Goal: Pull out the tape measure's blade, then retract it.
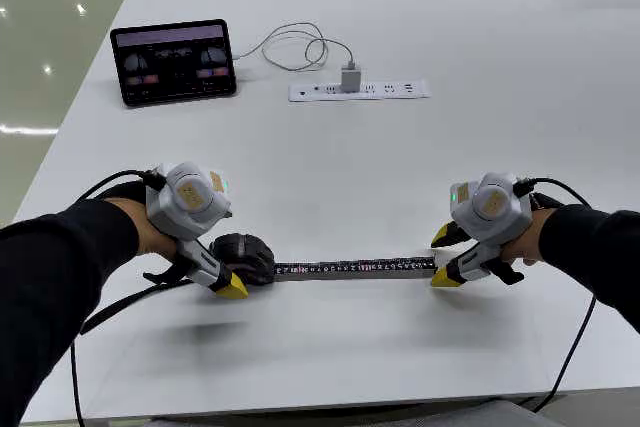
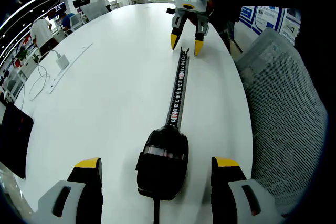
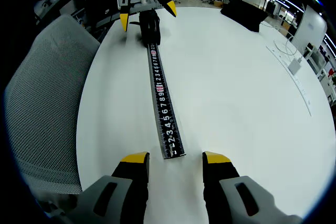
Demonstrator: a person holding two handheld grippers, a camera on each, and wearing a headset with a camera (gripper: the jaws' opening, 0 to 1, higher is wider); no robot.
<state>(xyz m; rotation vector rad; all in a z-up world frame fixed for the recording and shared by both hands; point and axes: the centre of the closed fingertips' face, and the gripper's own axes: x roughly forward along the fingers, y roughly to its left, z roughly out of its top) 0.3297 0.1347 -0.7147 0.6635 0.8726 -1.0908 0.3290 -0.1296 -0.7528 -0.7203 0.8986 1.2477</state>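
Observation:
A black tape measure case lies on the white table, its blade drawn out flat to the right. My left gripper is open, one jaw on each side of the case with gaps showing. My right gripper is open too, and the blade's end lies between its yellow fingertips, unclamped. From the left gripper, the blade runs away to the right gripper. From the right gripper, the left gripper straddles the case.
A tablet stands at the back left. A white power strip with a charger and looped cable lies behind the work. A grey mesh chair sits at the table's near edge. Gripper cables trail off both sides.

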